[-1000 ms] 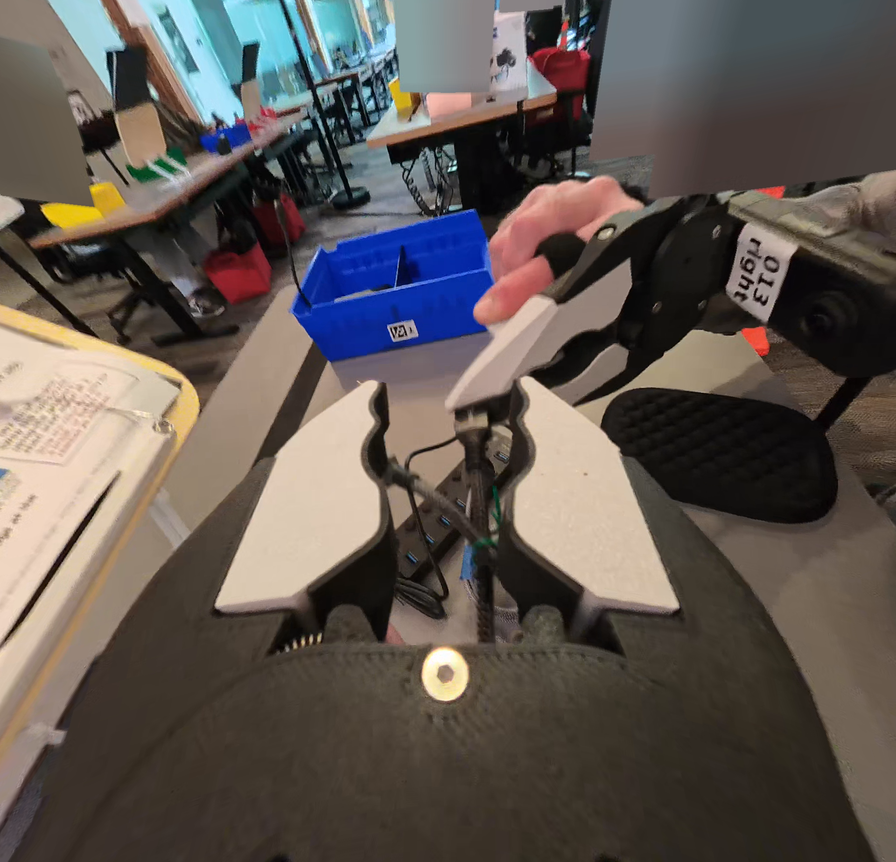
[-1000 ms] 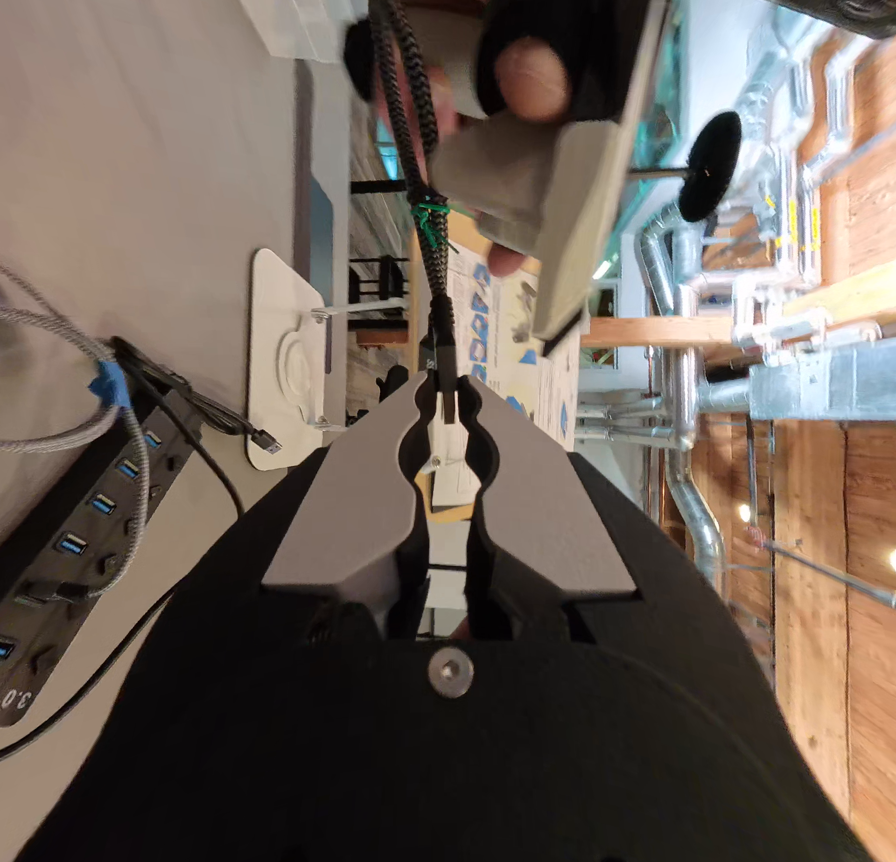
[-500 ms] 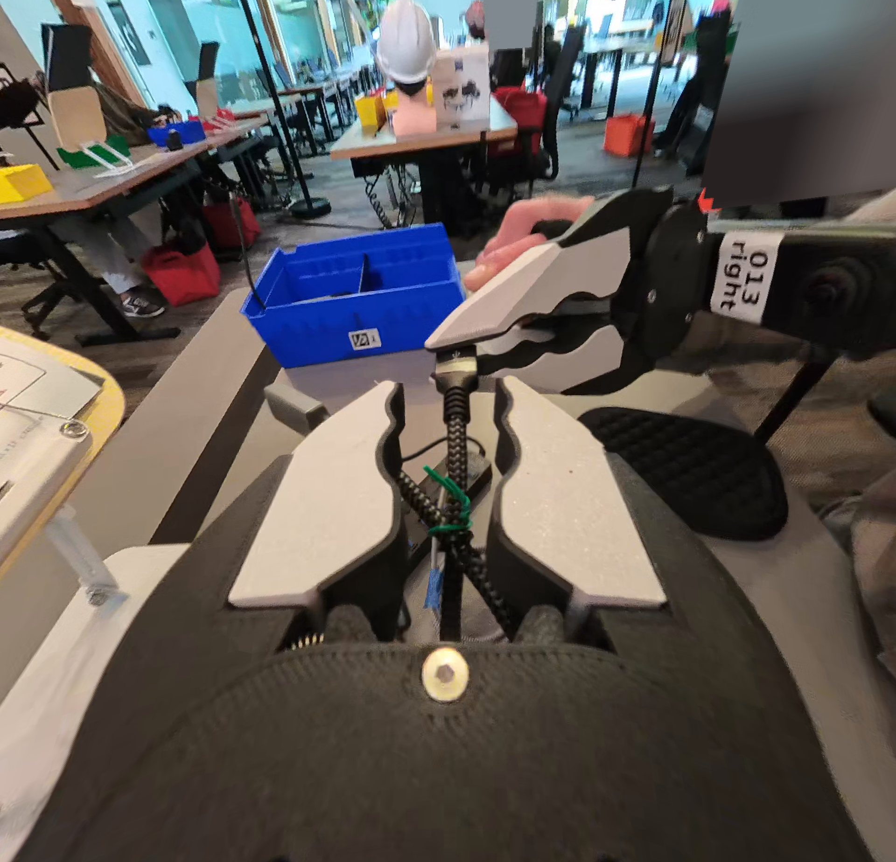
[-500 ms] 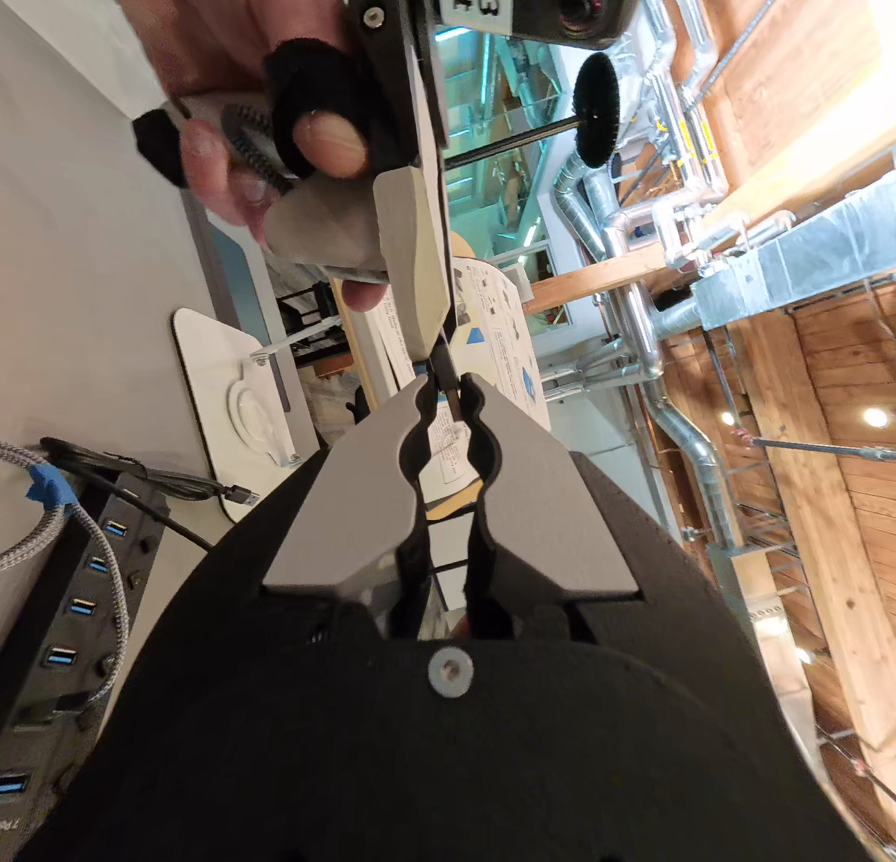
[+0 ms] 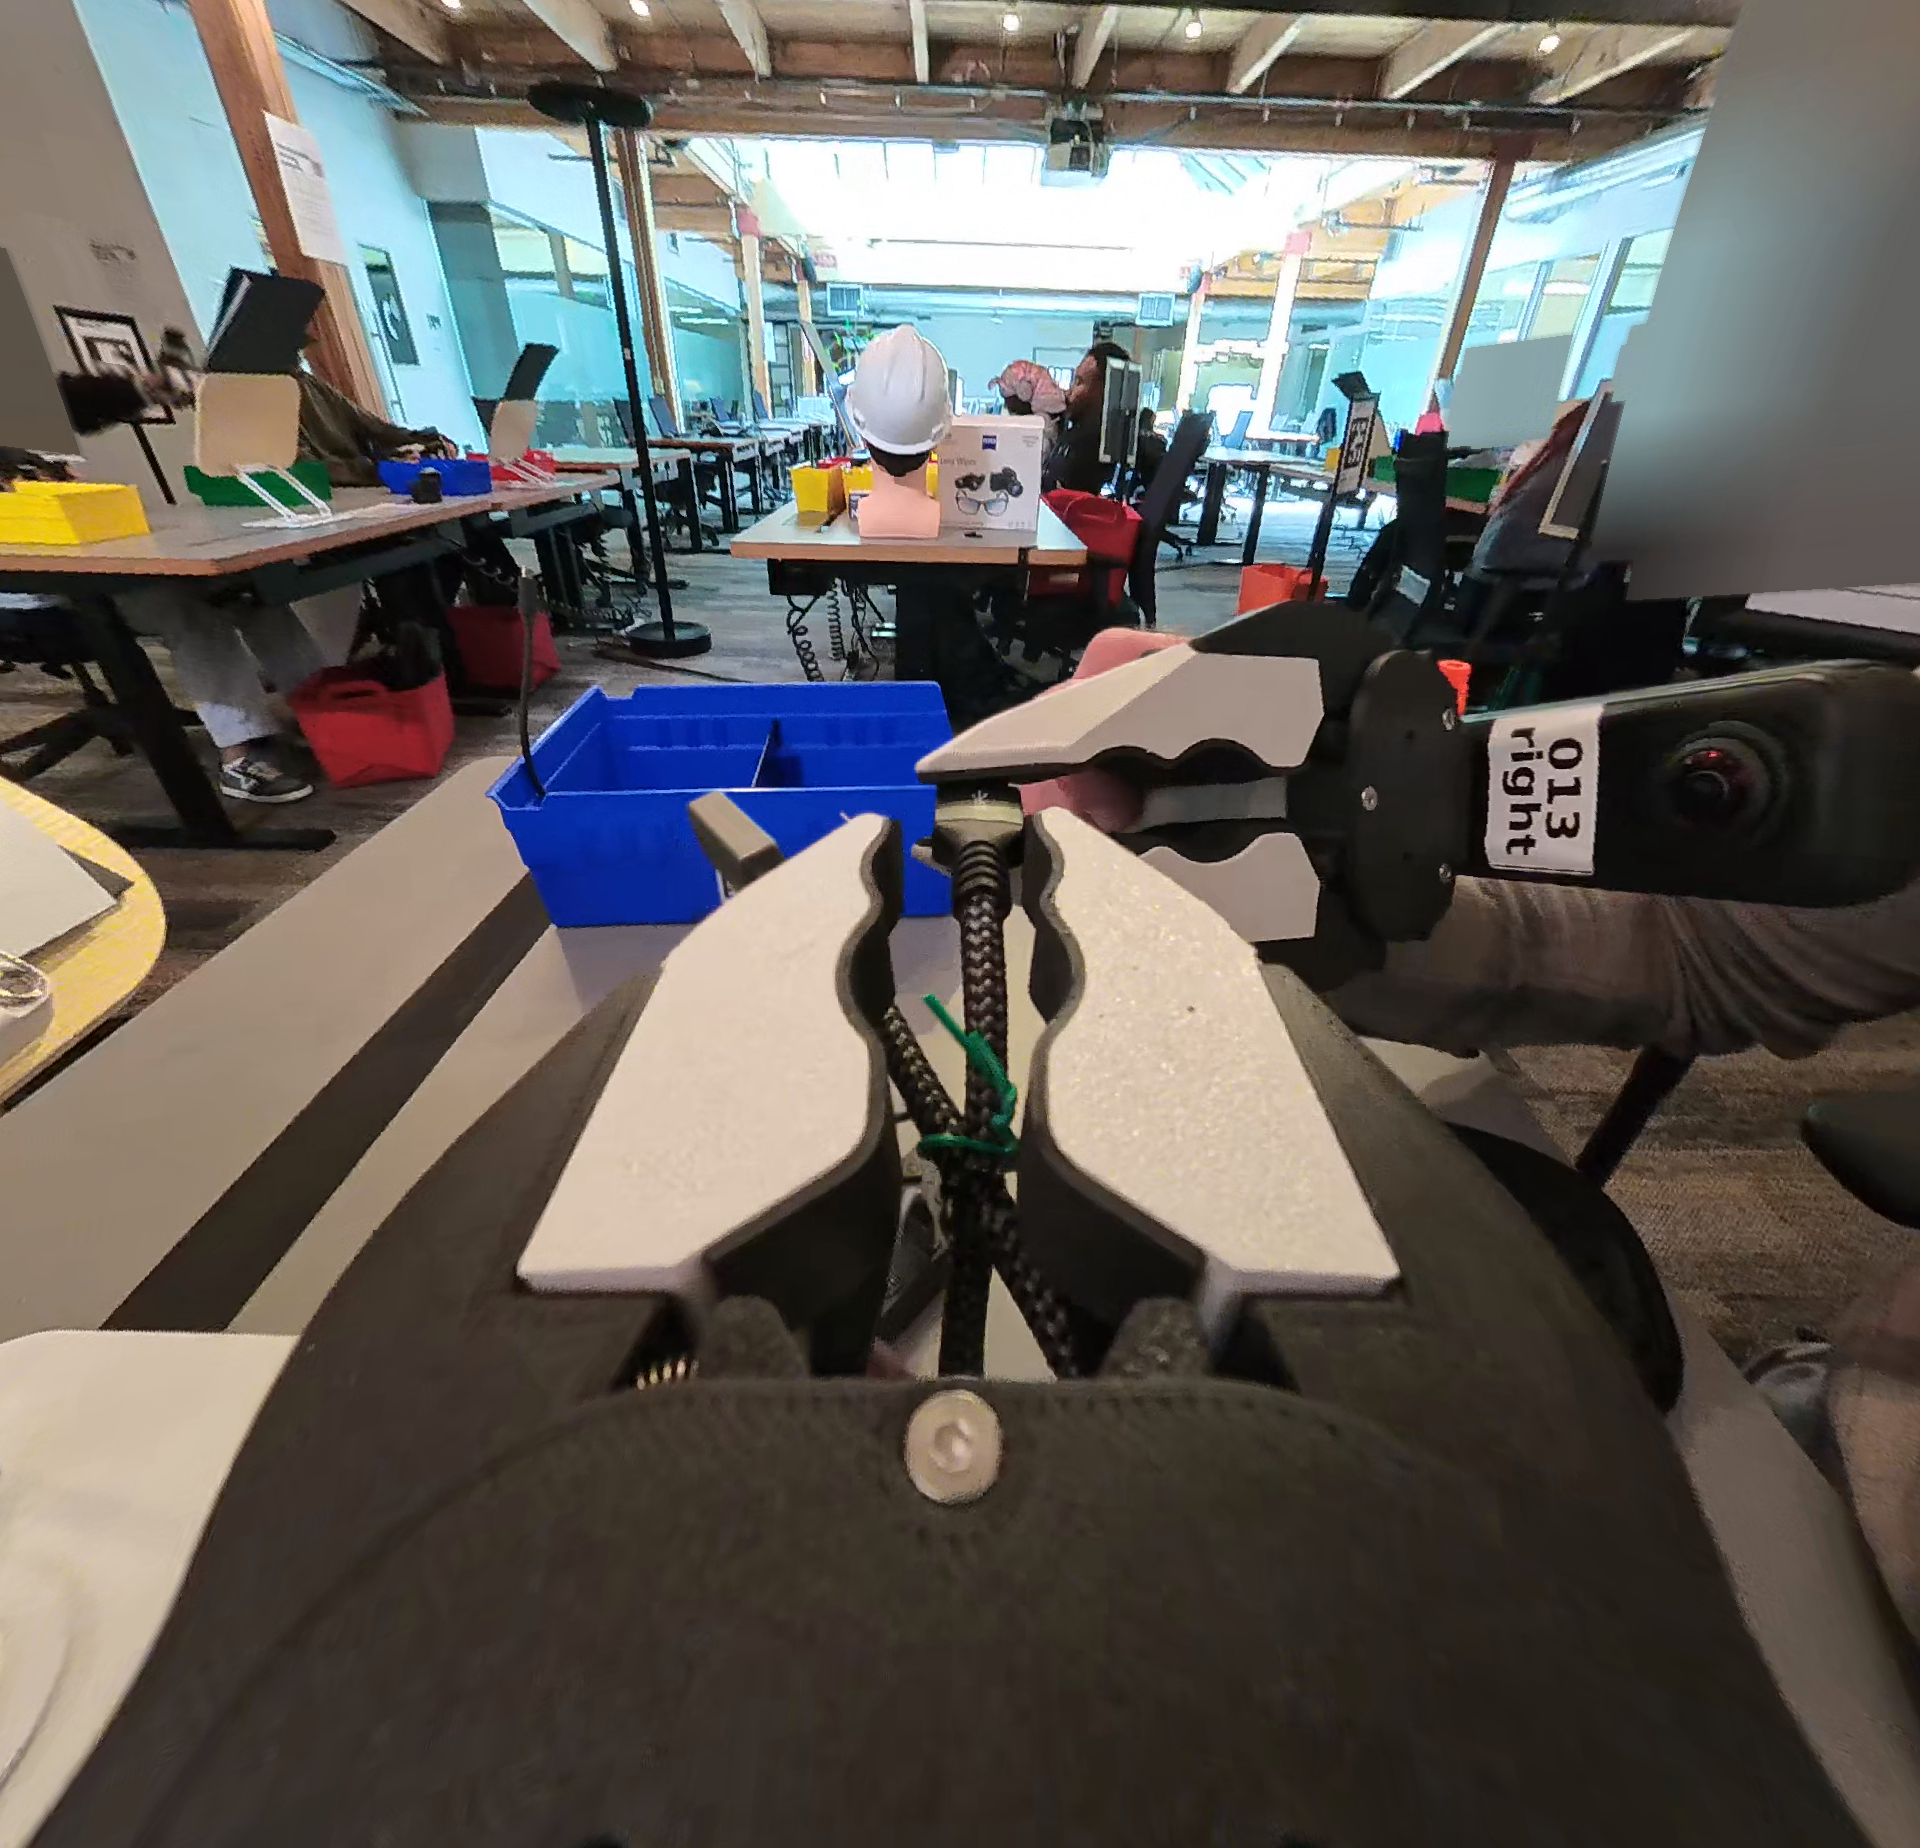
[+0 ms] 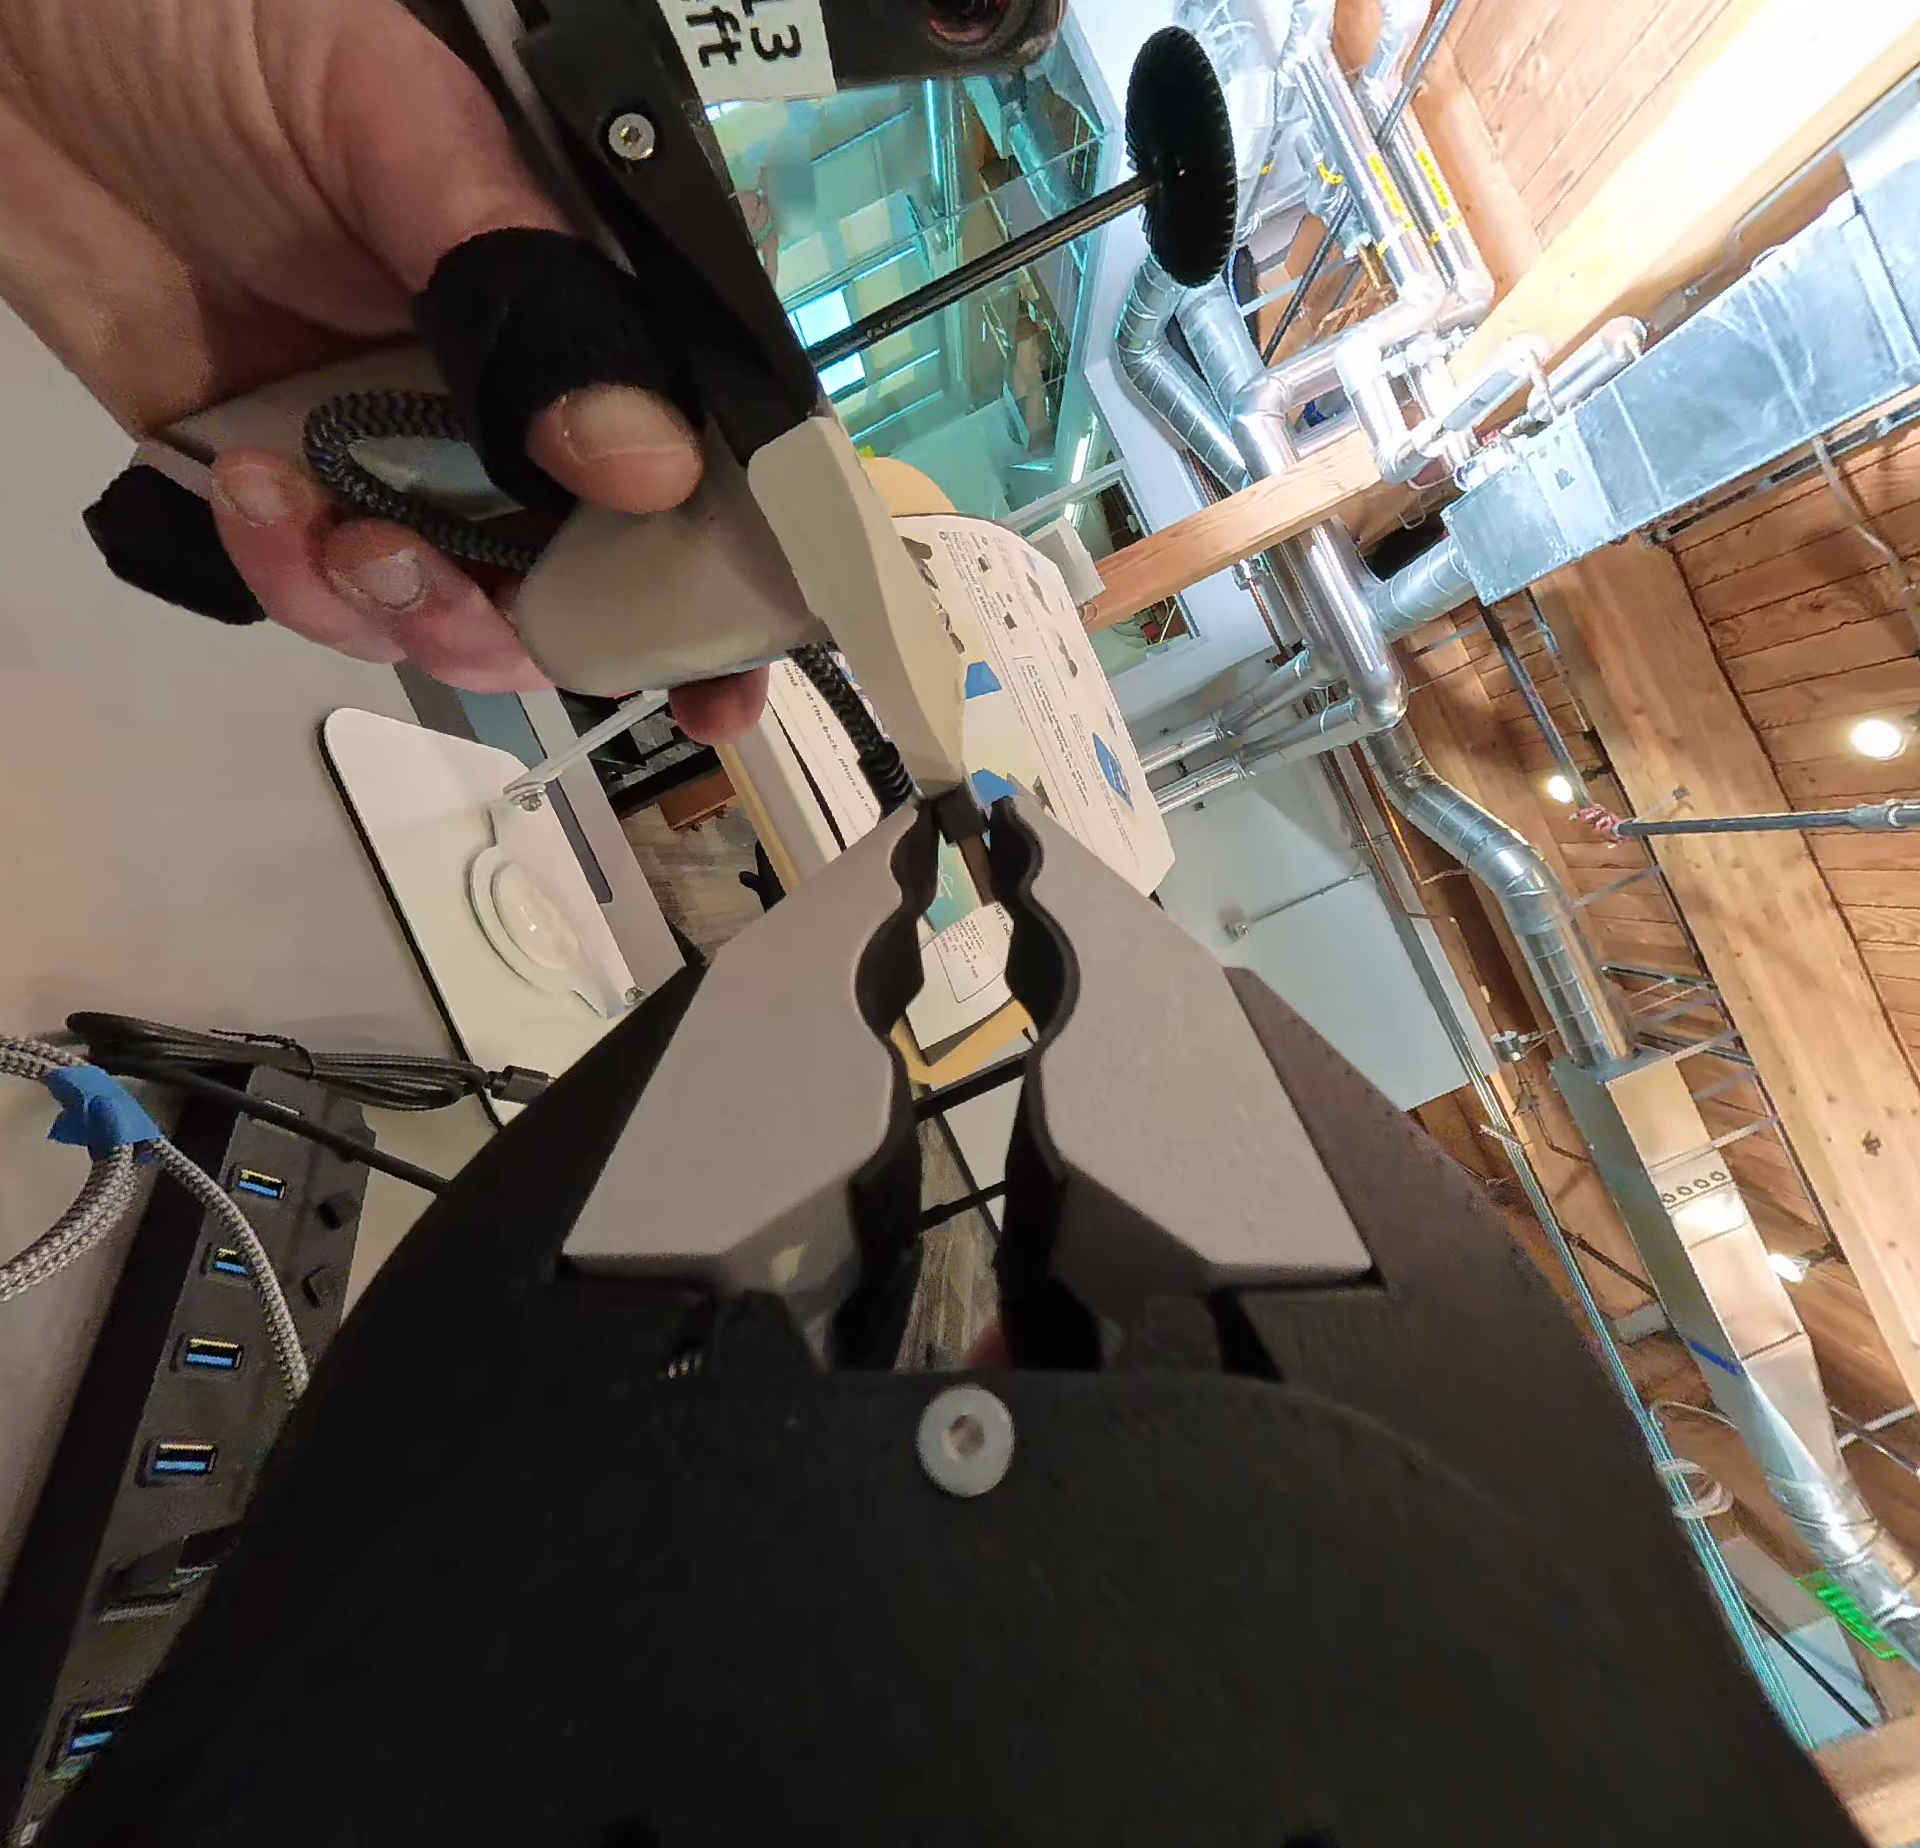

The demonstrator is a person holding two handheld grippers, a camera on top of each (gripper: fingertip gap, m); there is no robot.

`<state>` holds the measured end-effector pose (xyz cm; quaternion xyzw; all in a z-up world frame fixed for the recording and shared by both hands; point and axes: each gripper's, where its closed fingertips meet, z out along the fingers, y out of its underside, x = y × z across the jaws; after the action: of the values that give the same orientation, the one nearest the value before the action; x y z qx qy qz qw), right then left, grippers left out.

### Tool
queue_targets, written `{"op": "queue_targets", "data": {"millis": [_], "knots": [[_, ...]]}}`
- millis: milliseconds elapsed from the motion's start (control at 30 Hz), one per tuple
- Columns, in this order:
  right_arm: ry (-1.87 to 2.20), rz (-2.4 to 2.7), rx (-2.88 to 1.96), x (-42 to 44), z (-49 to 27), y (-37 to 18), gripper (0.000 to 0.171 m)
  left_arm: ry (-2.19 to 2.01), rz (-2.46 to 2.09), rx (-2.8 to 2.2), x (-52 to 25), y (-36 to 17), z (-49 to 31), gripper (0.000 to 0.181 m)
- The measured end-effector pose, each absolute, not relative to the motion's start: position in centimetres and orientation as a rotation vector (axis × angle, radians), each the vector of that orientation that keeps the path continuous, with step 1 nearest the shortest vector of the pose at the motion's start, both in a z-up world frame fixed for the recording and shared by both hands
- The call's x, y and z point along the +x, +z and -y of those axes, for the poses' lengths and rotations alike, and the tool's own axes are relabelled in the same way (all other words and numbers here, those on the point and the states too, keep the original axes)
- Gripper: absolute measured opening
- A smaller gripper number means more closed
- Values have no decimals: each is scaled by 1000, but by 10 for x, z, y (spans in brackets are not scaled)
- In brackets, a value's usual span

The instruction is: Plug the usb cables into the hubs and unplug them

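A black braided USB cable (image 5: 979, 951) with a green twist tie (image 5: 971, 1123) runs up between my left gripper's (image 5: 961, 842) fingers. The jaws are narrow around it, with small gaps at the tips. My right gripper (image 6: 956, 824) comes in from the right, turned on its side (image 5: 1101, 749), and is shut on the cable's plug (image 6: 958, 819), just beyond the left fingertips (image 5: 862, 863). The plug also shows in the left wrist view (image 5: 971, 814). Both are held above the table. The black hub (image 6: 208, 1383) with blue ports lies below on the grey table (image 6: 156, 811).
A grey braided cable with blue tape (image 6: 94, 1123) and a thin black cable (image 6: 312, 1071) lie on the hub. A white stand base (image 6: 416, 842) sits beyond it. A blue bin (image 5: 665, 822) stands at the table's far edge. Other desks and people are farther back. My right tips are roughly 20 cm from the black hub (image 6: 208, 1383).
My left gripper has tilted up and slid along the cable toward the plug, and its jaws have narrowed. The right gripper has kept hold of the plug.
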<state>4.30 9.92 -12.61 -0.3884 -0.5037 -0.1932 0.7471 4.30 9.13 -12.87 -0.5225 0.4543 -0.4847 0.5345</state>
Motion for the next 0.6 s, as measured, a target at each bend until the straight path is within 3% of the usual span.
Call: {"op": "queue_targets", "data": {"millis": [400, 600], "knots": [[-398, 1089, -887, 42, -106, -124, 8, -1012, -1061, -1212, 45, -126, -94, 16], [-404, 1112, -905, 45, -109, -122, 17, -965, -1074, -1221, 42, -128, -99, 16]]}}
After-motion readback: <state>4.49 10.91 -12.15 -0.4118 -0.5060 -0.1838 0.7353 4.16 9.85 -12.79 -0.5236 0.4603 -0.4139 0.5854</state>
